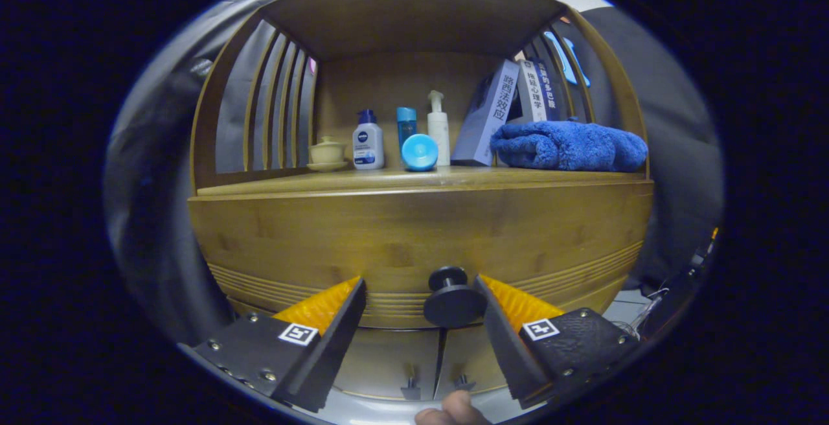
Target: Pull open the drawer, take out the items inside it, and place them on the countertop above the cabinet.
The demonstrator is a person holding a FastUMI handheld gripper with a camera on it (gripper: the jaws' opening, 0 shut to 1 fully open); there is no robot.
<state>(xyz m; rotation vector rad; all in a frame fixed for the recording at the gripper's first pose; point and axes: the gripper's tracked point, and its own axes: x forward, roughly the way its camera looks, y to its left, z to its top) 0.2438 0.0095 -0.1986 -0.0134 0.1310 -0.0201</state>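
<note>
Our fingers (420, 295) stand spread wide, pressing on nothing, with the drawer's dark round knob (452, 298) between them, nearer the right finger than the left and seemingly just clear of it.

Going from largest to smallest: the wooden cabinet (414, 23) rises ahead, with slatted sides and an open shelf space. Its drawer (401, 237) sits flush with the cabinet front, so it is shut as we see it. Below, two small doors (388, 360) with little handles are shut as well. What the drawer holds we cannot tell.

On the worktop (388, 182) above the drawer lie a folded blue towel (570, 145) at the right, leaning books (511, 107) behind it, then a white pump bottle (438, 128), a white bottle with a blue cap (368, 141), a slim blue bottle (406, 124) with a round blue lid-like piece (420, 152) in front of it, and a small lidded cup on a saucer (328, 153) at the far left.

We judge this fits two stages: a drawer yet to be pulled, or one emptied onto the worktop and closed again. Whether any of these things came from the drawer the view does not settle. A fingertip of the holding hand (453, 411) shows nearest us.
</note>
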